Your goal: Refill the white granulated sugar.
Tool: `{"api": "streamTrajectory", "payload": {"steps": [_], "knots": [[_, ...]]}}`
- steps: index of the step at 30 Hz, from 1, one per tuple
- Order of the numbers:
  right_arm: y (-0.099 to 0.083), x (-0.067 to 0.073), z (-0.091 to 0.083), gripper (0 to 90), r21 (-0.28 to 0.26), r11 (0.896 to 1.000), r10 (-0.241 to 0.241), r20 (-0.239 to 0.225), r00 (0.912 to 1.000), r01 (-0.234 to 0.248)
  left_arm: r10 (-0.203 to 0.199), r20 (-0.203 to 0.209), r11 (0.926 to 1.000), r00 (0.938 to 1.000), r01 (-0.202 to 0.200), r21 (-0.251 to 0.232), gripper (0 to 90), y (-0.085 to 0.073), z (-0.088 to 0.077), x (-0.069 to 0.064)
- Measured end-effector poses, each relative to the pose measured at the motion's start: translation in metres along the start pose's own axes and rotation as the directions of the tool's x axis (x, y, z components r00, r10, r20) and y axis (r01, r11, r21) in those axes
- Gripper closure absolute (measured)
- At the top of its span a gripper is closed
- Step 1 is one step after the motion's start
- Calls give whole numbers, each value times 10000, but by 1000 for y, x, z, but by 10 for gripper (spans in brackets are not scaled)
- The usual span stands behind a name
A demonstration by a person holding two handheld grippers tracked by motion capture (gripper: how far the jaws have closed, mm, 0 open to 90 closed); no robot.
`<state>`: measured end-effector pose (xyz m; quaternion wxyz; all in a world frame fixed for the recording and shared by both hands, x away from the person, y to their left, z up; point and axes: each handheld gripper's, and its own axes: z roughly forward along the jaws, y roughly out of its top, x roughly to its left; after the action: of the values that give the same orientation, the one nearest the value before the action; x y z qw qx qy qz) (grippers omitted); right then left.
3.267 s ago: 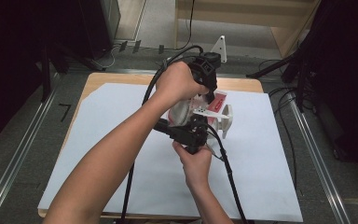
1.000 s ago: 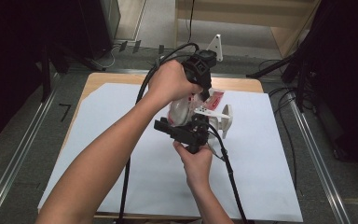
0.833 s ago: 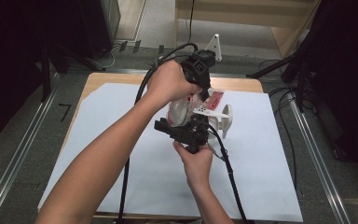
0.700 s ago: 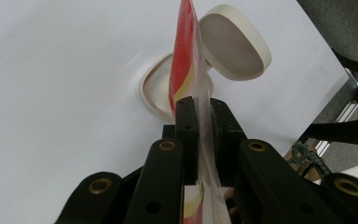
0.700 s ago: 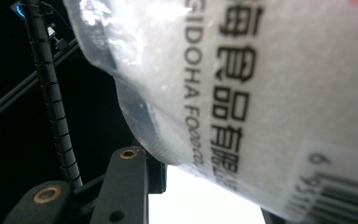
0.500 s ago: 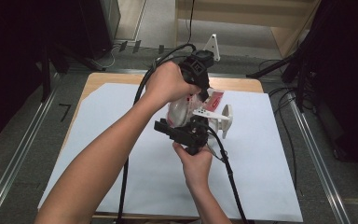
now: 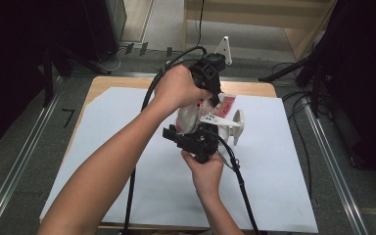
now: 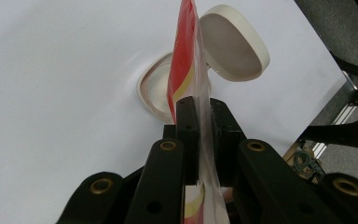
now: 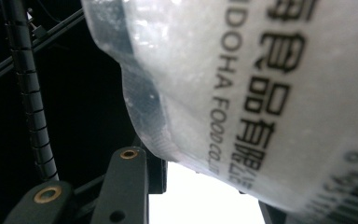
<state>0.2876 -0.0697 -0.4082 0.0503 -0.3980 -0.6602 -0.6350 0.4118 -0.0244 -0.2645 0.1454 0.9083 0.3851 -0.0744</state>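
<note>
Bag is off the counter, held between both grippers over the white sheet. Left gripper is clamped on the bag's flat red-and-yellow edge — film pinched between both pads. Right gripper sits low under the bag; its jaws have just been closing, translucent printed film is between them, but whether they pinch it I can't tell. White dish and its lid lie on the sheet below.

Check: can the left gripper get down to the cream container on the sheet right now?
Probably not: the left gripper is shut on the plastic bag, which hangs between it and the cream container.
</note>
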Motion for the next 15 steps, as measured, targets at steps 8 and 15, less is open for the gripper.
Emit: {"api": "streamTrajectory", "payload": {"steps": [8, 15], "knots": [[1, 0, 0, 646, -298, 9992, 268, -331, 9991, -278, 243, -136, 9992, 9996, -247, -305, 831, -3, -3, -1], [3, 5, 1, 645, -344, 9990, 273, -450, 9986, -288, 326, -188, 9991, 9993, -330, -265, 841, -6, -8, 0]]}}
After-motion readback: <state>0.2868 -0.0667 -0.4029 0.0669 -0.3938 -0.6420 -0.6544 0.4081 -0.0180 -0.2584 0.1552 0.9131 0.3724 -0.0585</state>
